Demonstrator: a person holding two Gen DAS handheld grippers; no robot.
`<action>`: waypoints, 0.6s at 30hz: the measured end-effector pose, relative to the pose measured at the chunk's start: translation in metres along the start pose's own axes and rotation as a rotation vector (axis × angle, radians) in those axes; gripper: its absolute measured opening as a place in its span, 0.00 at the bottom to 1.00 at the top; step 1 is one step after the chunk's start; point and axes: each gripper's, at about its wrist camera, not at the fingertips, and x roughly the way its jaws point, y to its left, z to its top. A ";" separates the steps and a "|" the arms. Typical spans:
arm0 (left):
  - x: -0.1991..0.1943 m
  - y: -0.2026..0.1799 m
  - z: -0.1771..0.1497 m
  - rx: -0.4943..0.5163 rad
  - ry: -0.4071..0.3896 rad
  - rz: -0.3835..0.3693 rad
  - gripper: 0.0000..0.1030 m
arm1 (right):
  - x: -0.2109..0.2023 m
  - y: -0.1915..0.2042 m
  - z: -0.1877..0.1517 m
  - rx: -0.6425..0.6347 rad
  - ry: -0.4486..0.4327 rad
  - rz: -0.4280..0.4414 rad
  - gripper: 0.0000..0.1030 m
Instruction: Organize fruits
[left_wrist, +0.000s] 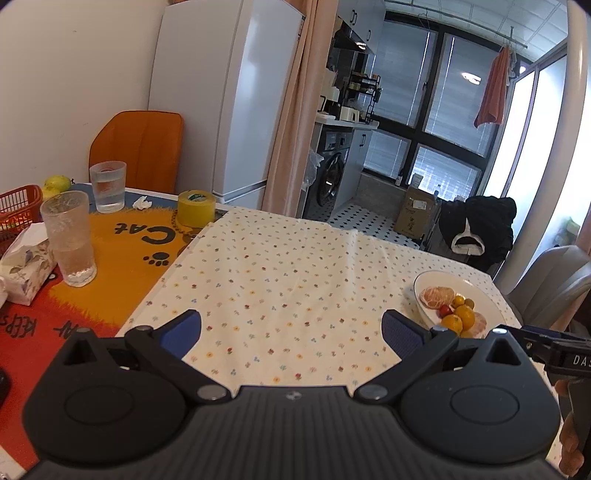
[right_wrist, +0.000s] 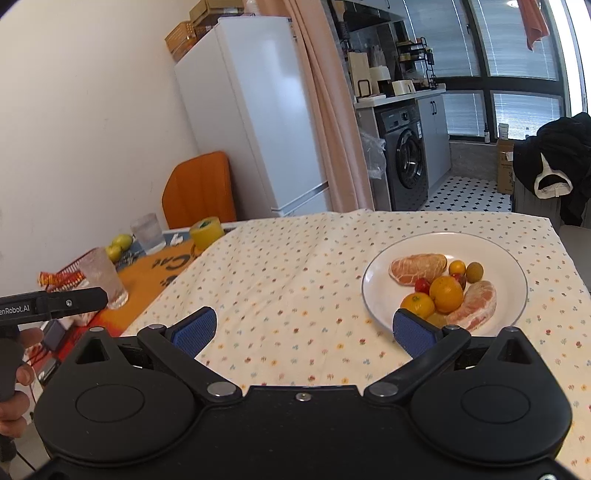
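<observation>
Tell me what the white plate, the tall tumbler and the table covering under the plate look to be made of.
Plate: likely glazed ceramic; glossy white, thin dark rim line. Tall tumbler: clear textured glass or plastic, cannot tell which. Floral cloth: thin woven fabric, matte, with creases and wrinkles.

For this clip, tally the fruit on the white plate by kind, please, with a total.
Peeled pomelo segments: 2
Oranges: 2
Small yellow-orange fruit: 1
Red cherry tomatoes: 2, one half hidden
Green-brown round fruit: 1
Yellowish piece behind the right jaw: 1, kind unclear
Total: 9
</observation>
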 end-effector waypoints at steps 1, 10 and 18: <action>-0.002 0.000 -0.001 0.006 0.002 -0.001 1.00 | -0.003 0.001 -0.001 0.001 0.003 0.000 1.00; -0.018 -0.005 -0.015 0.052 0.018 -0.018 1.00 | -0.029 0.013 -0.007 -0.021 0.015 -0.030 1.00; -0.027 -0.014 -0.025 0.098 0.030 -0.021 1.00 | -0.049 0.009 -0.013 0.015 0.012 -0.074 1.00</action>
